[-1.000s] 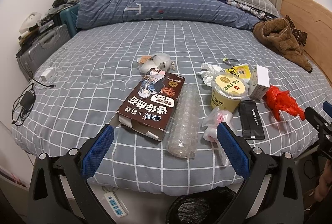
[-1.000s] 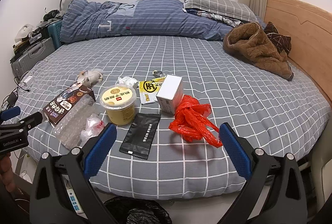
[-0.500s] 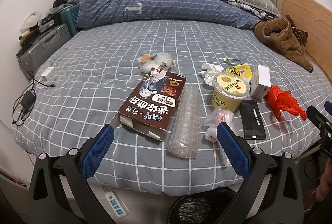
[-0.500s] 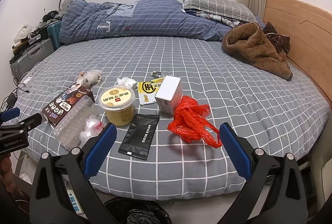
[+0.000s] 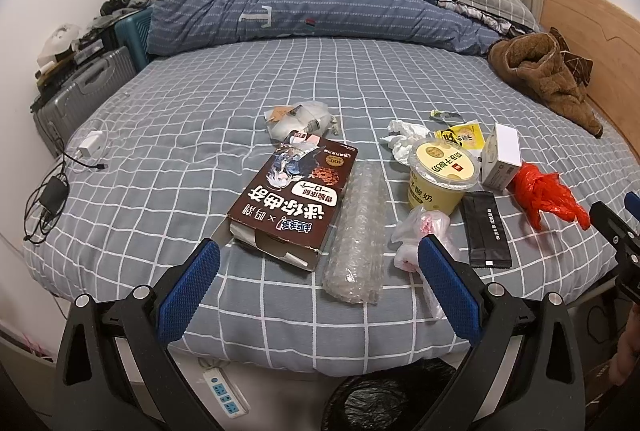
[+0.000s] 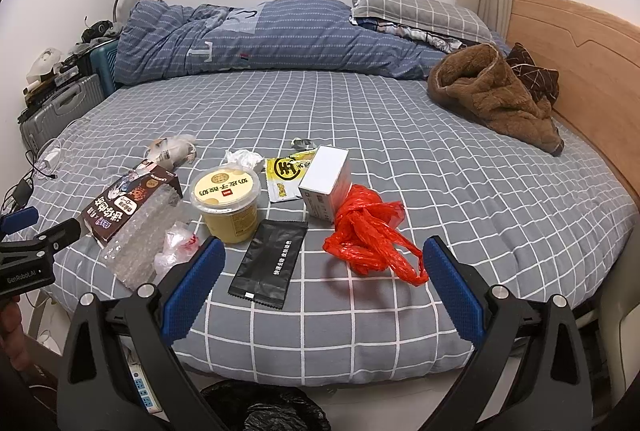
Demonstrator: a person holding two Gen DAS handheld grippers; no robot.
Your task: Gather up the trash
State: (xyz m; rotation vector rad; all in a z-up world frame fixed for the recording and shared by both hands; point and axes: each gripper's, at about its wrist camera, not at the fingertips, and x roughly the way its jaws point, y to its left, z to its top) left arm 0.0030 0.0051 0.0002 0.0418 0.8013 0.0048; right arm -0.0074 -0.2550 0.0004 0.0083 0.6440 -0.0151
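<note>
Your left tongs are spread wide and hold nothing; they hang at the near edge of the grey checked bed. Between their blue pads lie the open brown cardboard biscuit box and, touching its right side, a roll of clear bubble wrap. Your right tongs are also wide apart and empty. Just ahead of them lie a flat black foil sachet and a crumpled red plastic bag, which touches a white carton. A yellow lidded cup stands upright left of the sachet.
</note>
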